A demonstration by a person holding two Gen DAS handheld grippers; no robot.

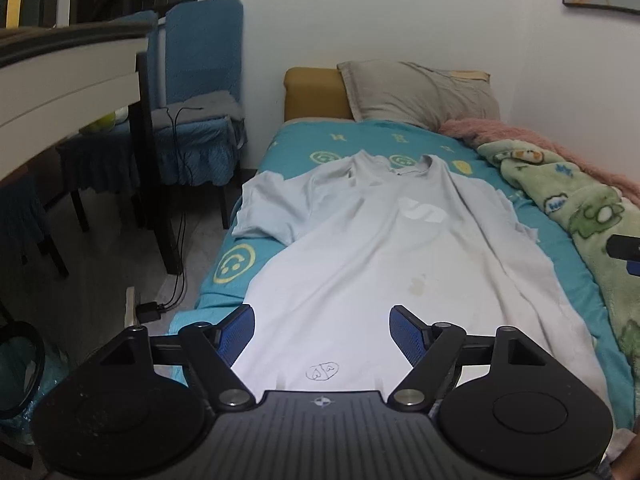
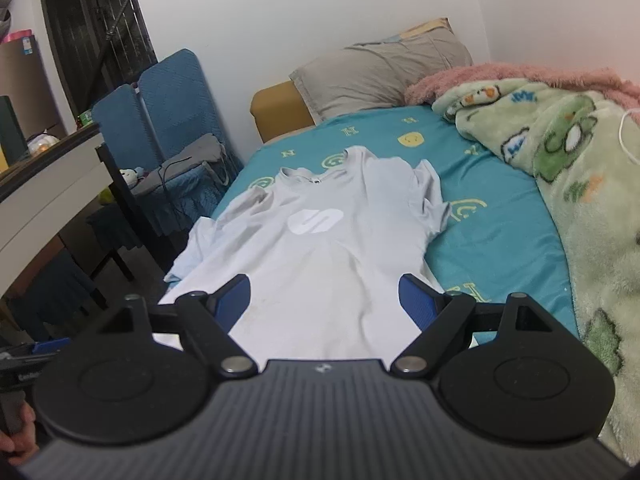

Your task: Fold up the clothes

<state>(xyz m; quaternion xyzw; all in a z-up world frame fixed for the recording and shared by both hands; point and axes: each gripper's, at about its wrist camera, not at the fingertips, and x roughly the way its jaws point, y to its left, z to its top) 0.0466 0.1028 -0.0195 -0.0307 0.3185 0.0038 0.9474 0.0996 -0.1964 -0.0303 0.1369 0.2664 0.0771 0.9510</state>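
Observation:
A pale grey T-shirt (image 1: 360, 248) lies spread flat, front up, on a teal bed sheet (image 1: 236, 260), collar toward the pillow and hem toward me. It also shows in the right wrist view (image 2: 320, 248). My left gripper (image 1: 322, 320) is open and empty, above the shirt's hem on its left side. My right gripper (image 2: 326, 292) is open and empty, above the hem on the shirt's right side. The shirt's left sleeve hangs over the bed's left edge.
A green fleece blanket (image 2: 580, 184) and pink blanket (image 2: 500, 74) lie along the bed's right side. A grey pillow (image 1: 420, 92) is at the head. Blue-covered chairs (image 1: 200, 92) and a white table (image 1: 68, 76) stand left of the bed. Cables and a power strip (image 1: 148, 308) lie on the floor.

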